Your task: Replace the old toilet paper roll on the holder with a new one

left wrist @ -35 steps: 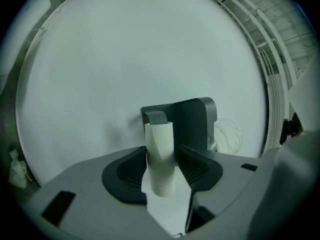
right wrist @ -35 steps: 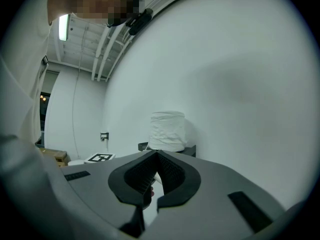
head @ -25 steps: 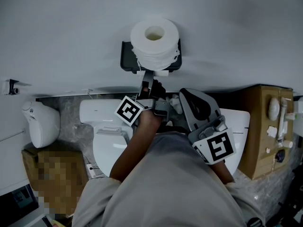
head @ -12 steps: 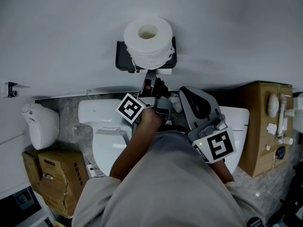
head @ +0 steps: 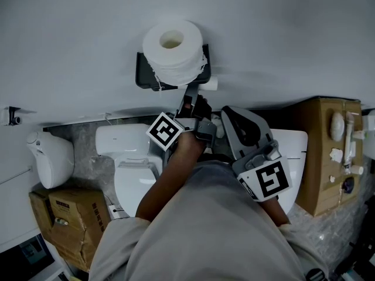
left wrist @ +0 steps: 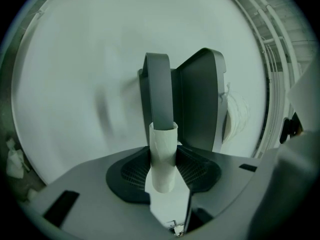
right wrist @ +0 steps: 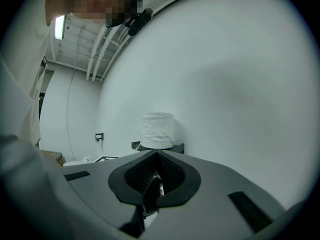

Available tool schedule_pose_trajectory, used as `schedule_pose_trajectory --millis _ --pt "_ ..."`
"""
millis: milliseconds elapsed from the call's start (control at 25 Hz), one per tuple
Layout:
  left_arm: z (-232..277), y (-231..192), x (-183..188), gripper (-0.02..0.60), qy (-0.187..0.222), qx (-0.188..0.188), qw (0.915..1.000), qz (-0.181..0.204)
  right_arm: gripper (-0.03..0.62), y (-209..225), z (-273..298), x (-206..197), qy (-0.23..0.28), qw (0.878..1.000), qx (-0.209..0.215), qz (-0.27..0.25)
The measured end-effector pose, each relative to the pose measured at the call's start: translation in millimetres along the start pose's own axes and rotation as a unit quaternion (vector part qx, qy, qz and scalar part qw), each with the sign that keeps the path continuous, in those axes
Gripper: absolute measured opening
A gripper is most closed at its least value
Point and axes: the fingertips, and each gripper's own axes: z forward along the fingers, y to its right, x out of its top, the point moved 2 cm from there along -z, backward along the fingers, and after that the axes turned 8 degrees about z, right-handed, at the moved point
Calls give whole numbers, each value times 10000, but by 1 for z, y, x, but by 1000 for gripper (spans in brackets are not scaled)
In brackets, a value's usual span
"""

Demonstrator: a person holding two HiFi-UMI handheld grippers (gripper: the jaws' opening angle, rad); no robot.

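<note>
Left gripper view shows your left hand-held gripper (left wrist: 162, 171) pinching the empty cardboard tube (left wrist: 163, 156) between its pads, the jaws fairly wide. The tube's far end sits over the tip of the holder's bar (left wrist: 159, 91). A full toilet paper roll (head: 173, 48) stands upright on the holder's shelf (head: 142, 78). Your right hand-held gripper (right wrist: 152, 184) is closed on nothing, level, well back from the wall.

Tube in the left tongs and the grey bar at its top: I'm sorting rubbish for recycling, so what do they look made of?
Tube: probably thin cardboard; it is pale, matte and faintly creased, with a thin wall at its open rim. Bar: smooth and evenly grey with a soft sheen, so plastic or coated metal; the look leaves that open.
</note>
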Motion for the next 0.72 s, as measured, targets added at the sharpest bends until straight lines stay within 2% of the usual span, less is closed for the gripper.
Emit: schedule_pose_trajectory --millis 720 --pt "25 13 -55 160 -724 -202 9972 15 15 26 -28 3 111 9991 -393 60"
